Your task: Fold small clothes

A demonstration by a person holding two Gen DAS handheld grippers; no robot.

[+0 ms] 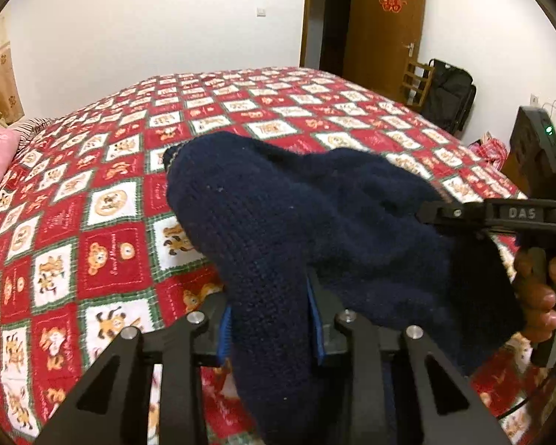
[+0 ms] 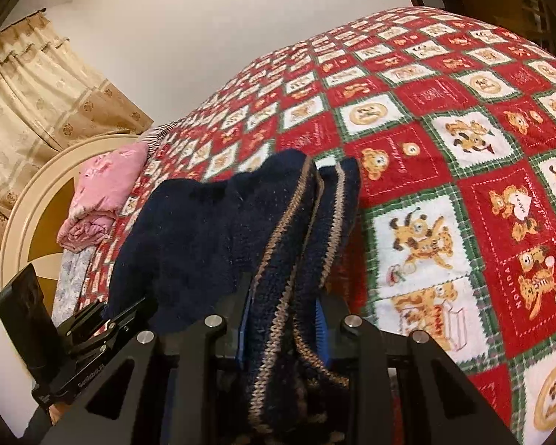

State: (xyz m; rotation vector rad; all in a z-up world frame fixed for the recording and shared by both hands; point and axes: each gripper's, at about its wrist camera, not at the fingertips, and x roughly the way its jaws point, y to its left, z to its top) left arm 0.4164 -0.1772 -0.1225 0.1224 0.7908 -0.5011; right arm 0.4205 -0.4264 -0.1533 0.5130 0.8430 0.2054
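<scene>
A navy knitted garment (image 1: 296, 222) hangs in the air above the bed, held by both grippers. My left gripper (image 1: 272, 319) is shut on a plain navy part of it, with blue pads showing on either side of the cloth. My right gripper (image 2: 283, 326) is shut on its tan-striped ribbed edge (image 2: 296, 230). The right gripper also shows in the left wrist view (image 1: 437, 211), clamped on the garment's right side, with the holding hand (image 1: 537, 289) below it. The left gripper shows at the lower left of the right wrist view (image 2: 103, 326).
The bed carries a red, white and green checked bear-print blanket (image 1: 103, 244). A pink pillow (image 2: 103, 196) lies near the round headboard (image 2: 22, 215). A brown door (image 1: 385, 29), a wooden rack and a black bag (image 1: 448, 96) stand beyond the far side.
</scene>
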